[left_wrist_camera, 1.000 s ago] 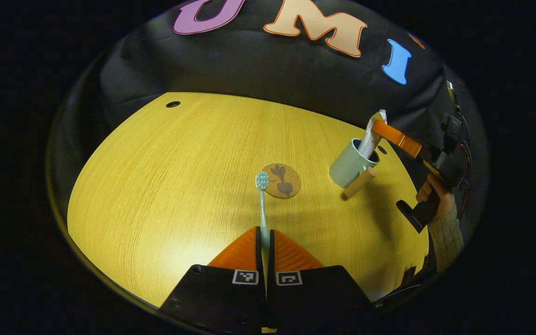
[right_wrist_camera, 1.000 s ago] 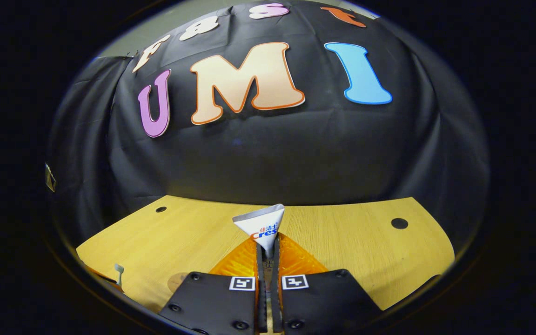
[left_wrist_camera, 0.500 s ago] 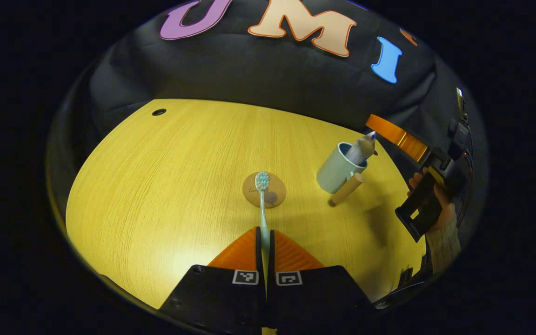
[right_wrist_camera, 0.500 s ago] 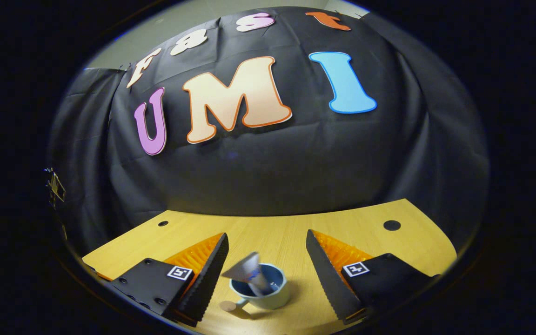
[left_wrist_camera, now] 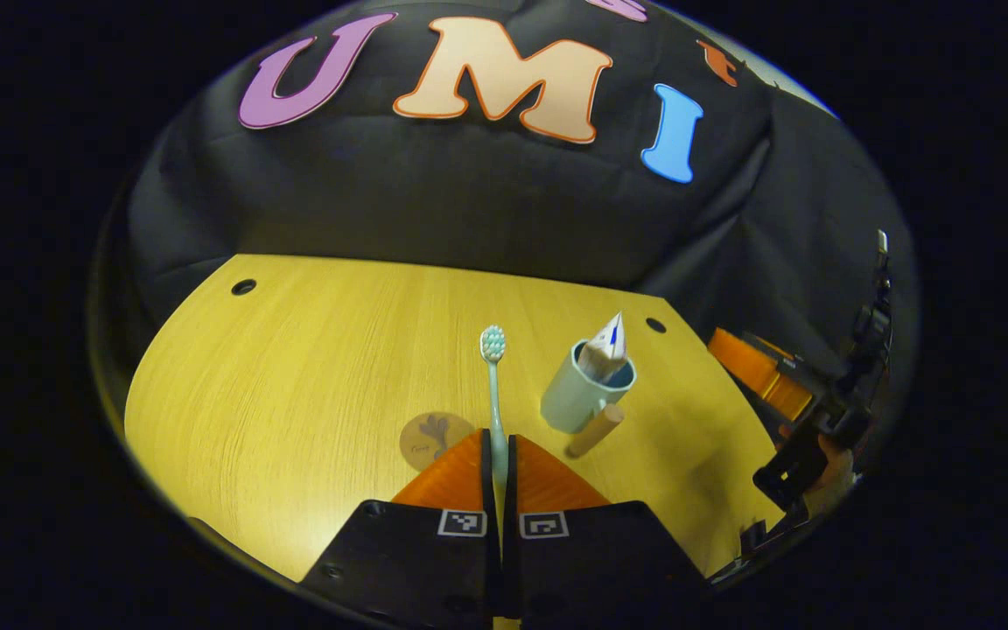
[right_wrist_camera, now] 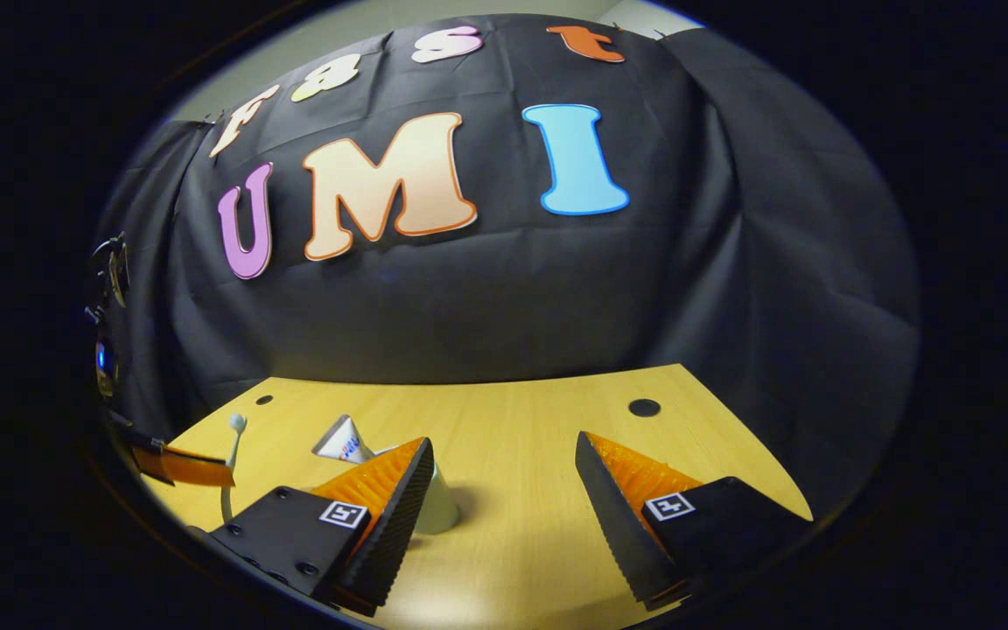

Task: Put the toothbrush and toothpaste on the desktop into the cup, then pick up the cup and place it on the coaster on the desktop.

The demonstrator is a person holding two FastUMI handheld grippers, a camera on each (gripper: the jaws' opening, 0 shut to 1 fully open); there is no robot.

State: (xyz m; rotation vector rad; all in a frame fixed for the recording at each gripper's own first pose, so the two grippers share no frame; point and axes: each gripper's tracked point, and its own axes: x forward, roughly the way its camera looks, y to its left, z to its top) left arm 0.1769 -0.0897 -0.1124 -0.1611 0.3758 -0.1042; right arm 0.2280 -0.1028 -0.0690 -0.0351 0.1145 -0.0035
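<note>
My left gripper [left_wrist_camera: 500,446] is shut on the handle of a pale green toothbrush [left_wrist_camera: 493,376], which stands up with its bristle head at the top. Just right of the brush sits the pale blue cup [left_wrist_camera: 576,398] with a wooden handle, the toothpaste tube [left_wrist_camera: 605,343] standing in it. The round cork coaster [left_wrist_camera: 434,439] lies on the desk to the left of my left fingers. In the right gripper view my right gripper [right_wrist_camera: 504,472] is open with nothing between its fingers, the cup [right_wrist_camera: 438,507] and tube [right_wrist_camera: 342,440] partly behind its left finger. The toothbrush [right_wrist_camera: 231,455] shows at far left.
The yellow wooden desk [left_wrist_camera: 311,350] has small round cable holes near its back corners [left_wrist_camera: 243,287]. A hand [left_wrist_camera: 823,464] holds the right gripper off the desk's right edge. Black cloth walls stand close behind the desk.
The right gripper let go of the toothpaste in the cup, opened and drew back to the right. The left gripper carried the toothbrush toward the cup, past the coaster.
</note>
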